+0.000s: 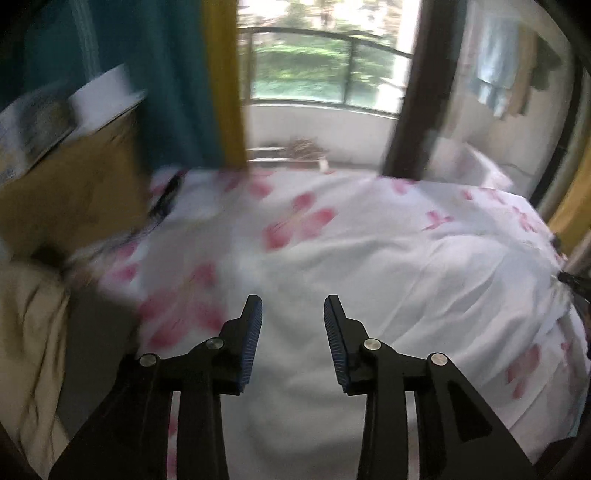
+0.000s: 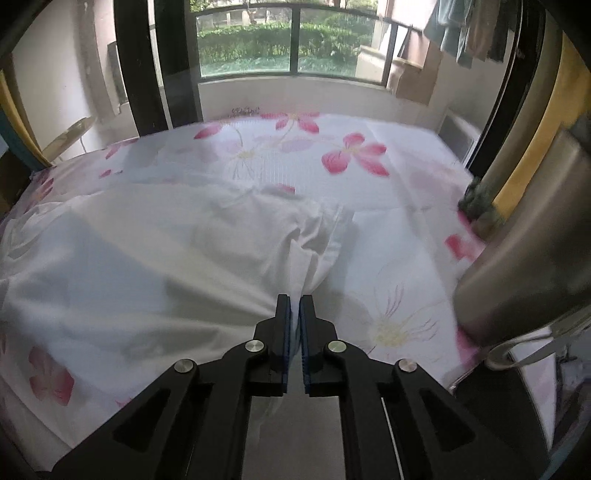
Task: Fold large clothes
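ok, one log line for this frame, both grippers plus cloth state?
left gripper: open, above floral sheet, empty | right gripper: shut on white fabric, bunched fold | fold: not finished

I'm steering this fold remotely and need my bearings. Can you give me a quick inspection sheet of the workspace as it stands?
Surface: bed under floral fabric; no bare part visible.
Job's things: white floral sheet, rumpled, a gathered fold rising to the right gripper.
Clutter: cardboard box with papers on top, beside the bed; beige cloth at the left edge.
Grippers: left gripper open above the sheet, holding nothing; right gripper shut on the sheet's fold.
Cables: nothing seen for certain; a thin loop at the right wrist view's lower right is unclear.
Surroundings: window with greenery outside, teal curtain, hanging laundry. Left wrist view is motion-blurred.
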Motion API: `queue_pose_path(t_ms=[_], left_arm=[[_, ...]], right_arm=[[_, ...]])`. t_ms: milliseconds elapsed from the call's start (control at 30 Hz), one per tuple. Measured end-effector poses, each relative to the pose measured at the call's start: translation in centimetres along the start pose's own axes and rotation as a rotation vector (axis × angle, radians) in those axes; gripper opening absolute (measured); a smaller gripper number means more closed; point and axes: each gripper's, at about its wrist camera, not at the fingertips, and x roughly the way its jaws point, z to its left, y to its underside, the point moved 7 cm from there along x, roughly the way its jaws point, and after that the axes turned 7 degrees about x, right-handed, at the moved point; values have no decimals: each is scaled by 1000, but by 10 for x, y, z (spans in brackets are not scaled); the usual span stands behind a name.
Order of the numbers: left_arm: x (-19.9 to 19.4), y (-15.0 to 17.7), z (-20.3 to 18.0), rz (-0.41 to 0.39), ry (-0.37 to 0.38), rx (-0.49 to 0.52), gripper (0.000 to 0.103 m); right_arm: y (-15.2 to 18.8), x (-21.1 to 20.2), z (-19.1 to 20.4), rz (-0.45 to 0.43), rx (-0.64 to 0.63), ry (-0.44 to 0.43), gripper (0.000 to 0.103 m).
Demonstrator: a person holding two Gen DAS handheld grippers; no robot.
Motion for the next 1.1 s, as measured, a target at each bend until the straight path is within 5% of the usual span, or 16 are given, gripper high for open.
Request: queue_pose_path(t_ms=[200,433,533,700,867,1000,1100], left_arm=[[56,-54,-74,30,147,162,37],[140,-72,-134,150,259,207,37],[168,-70,-144,207,263,209,37],[184,-87,-133,169,155,178,37],[150,-96,-118,87,164,130,37],[99,-84,-111,13,150,127,37],[67,-65,-107,-19,149,106,37]], right_arm=[[-29,-8,16,-72,-35,7,34],[-45,11,33,-78,-33,-34,39],[-43,22,36,-60,-26,-51,39],[-36,31,36,-40,-12,-62,39],[-31,23,32,-38,1,-53,41],[-26,9,28,-58,22,-52,61],[-17,-2,27,-59,44,-51,62]])
